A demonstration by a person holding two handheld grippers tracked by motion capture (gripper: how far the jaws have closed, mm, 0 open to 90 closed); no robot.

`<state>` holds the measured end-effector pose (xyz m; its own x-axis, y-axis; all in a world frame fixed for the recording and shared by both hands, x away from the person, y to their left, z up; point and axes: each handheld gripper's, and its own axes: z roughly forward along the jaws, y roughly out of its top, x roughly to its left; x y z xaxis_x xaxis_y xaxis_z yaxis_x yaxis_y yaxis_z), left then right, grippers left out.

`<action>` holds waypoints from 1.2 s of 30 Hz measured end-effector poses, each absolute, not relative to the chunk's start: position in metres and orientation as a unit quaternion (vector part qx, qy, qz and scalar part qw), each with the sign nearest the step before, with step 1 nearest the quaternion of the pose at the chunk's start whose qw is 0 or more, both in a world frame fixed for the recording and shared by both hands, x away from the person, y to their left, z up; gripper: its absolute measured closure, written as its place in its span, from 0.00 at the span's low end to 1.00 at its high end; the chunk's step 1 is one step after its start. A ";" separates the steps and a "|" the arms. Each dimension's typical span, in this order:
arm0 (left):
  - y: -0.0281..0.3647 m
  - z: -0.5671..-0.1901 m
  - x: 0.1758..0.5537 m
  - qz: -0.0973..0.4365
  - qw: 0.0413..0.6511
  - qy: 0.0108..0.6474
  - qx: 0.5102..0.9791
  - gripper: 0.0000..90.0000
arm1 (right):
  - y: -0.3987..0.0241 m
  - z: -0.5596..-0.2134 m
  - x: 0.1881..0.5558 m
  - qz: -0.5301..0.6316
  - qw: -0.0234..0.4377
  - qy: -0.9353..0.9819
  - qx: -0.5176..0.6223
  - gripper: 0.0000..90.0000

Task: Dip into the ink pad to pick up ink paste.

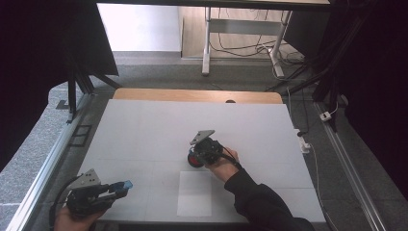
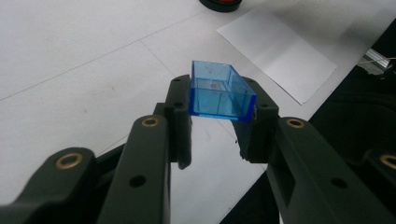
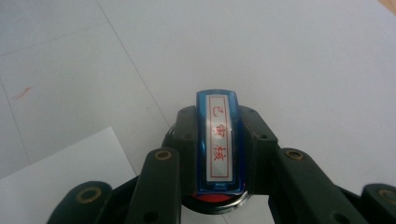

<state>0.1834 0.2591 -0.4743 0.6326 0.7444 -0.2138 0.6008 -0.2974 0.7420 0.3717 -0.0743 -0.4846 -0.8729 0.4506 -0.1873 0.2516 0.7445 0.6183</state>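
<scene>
A lab: white-covered table (image 1: 144, 130) on aluminium rails (image 1: 41, 175), black curtains (image 1: 43, 43) (cables (image 1: 240, 48) strewn behind).

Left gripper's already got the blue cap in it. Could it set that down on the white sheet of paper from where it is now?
Probably yes. The left gripper holds the blue cap just left of the paper, with bare table between. The right gripper sits beyond the paper's far edge.

A paper sheet (image 1: 194, 193) lies on the table (image 1: 144, 130), near its front edge.

The small clear blue plastic cap (image 2: 219, 93) looks glossy and smooth. The blue plastic stamp with a white paper label (image 3: 219, 144) shines too. The white paper sheet (image 1: 194, 193) lies matt on the smooth white table (image 1: 144, 130).
</scene>
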 end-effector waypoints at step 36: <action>0.260 -0.474 0.183 0.085 0.422 0.422 0.798 0.75 | -0.104 -0.479 0.392 0.386 0.058 0.876 0.283 0.79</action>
